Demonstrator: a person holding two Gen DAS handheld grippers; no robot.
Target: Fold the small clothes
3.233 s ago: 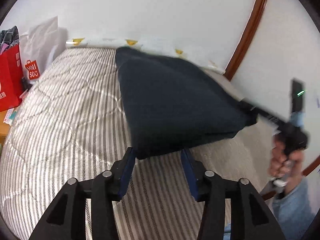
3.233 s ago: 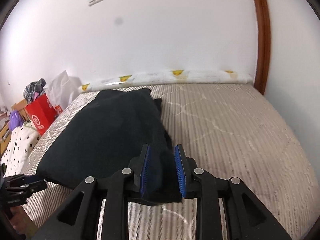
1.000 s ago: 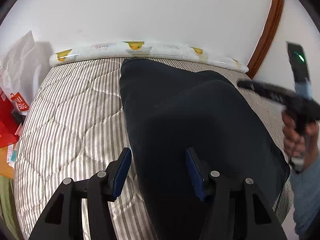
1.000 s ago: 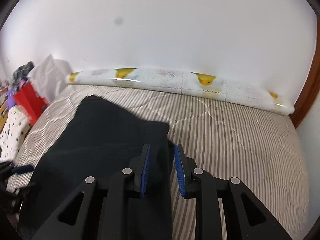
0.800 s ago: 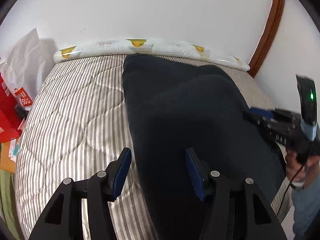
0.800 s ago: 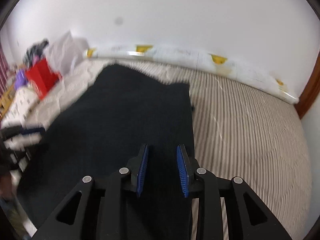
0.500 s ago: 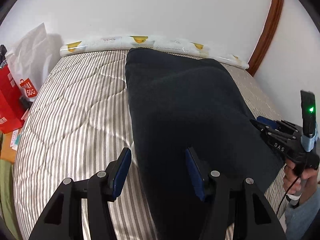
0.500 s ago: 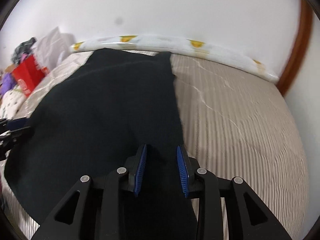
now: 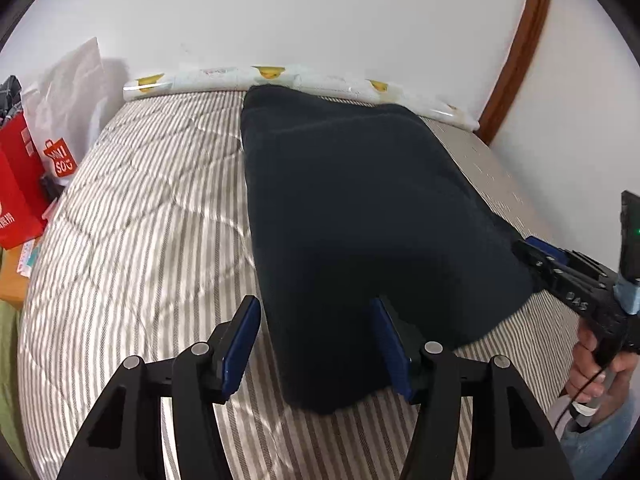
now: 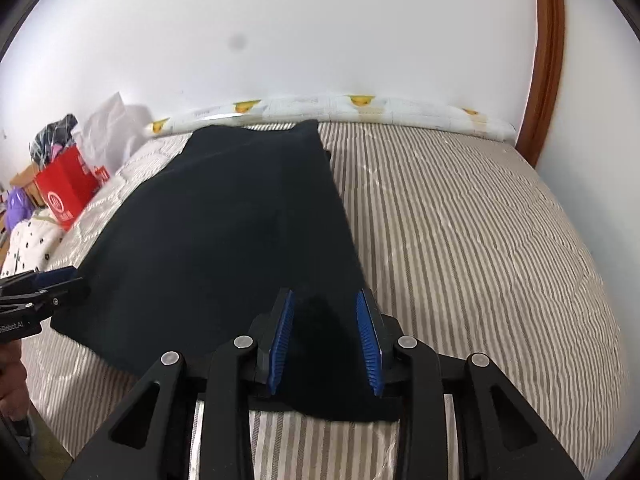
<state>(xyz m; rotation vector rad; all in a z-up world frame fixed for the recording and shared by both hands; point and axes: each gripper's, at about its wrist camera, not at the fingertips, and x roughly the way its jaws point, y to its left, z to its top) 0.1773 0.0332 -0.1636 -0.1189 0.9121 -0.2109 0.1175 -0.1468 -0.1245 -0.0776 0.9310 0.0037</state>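
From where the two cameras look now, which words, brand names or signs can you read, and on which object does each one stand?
"MINI SOU": orange bag logo on the white shopping bag.
"DAS": body of the right gripper, faint.
"Robot.AI": body of the left gripper, beginning cut off.
Red bag: white characters, too small to read.
Red bag's round white emblem, right wrist view: unreadable.

The folded garment (image 9: 360,208) lies on the bed (image 9: 140,220), its far edge touching the rolled pad (image 10: 360,106) along the wall. Shopping bags (image 9: 24,184) stand beside the bed's left side. Each near corner lies between one pair of tongs.
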